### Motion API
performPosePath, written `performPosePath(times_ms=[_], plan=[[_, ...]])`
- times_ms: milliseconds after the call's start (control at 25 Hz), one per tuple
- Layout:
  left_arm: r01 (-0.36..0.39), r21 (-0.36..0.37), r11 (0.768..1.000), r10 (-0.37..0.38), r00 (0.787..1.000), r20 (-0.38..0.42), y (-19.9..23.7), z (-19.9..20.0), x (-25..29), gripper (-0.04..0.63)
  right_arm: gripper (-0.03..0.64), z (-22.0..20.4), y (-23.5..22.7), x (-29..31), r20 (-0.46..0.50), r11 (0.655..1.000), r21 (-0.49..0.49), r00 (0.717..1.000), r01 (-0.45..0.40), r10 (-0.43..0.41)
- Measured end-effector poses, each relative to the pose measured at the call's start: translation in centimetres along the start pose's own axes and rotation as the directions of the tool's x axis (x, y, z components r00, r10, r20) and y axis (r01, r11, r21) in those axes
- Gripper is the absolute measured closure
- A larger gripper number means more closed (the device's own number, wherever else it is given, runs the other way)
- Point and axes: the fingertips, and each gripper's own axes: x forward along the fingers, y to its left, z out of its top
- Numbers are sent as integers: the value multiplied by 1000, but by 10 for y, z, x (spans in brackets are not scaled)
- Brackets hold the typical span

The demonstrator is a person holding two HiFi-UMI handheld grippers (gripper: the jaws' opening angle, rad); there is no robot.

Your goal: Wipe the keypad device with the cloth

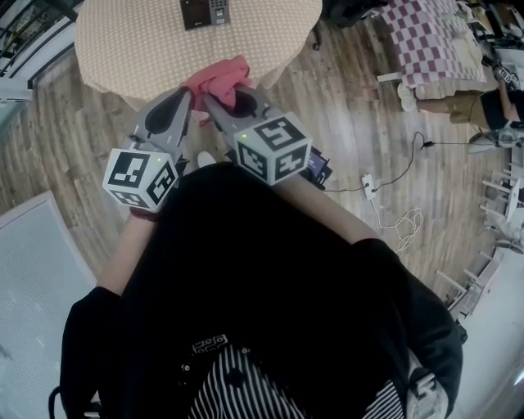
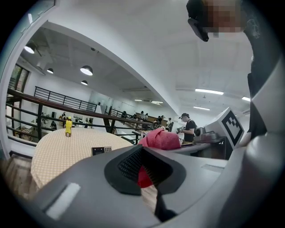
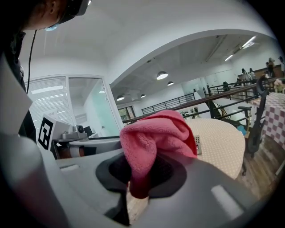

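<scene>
Keypad device (image 1: 205, 12) lies untouched at top centre of the head view, on the round table (image 1: 123, 49). My left gripper (image 2: 144, 173) and right gripper (image 3: 138, 176) both clamp the pink cloth (image 1: 219, 78), which I must next carry forward onto the keys. Only the left gripper view shows the yellow bottle (image 2: 68, 126), at mid-left.

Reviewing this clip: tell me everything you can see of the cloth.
The cloth is pink with a fuzzy, towel-like nap, bunched into a soft folded wad. Both grippers pinch it: the left gripper holds a lower corner and the right gripper a thicker fold, with the bulk puffing up above them. It sits at the near edge of the table, well short of the keypad device and not touching it.
</scene>
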Motion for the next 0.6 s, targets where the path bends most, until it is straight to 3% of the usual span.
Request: performPosePath(times_ms=[600], plan=[[-66, -67, 996, 68, 997, 23, 64, -10, -36, 600, 545, -5, 42, 59, -63, 997, -53, 997, -54, 50]])
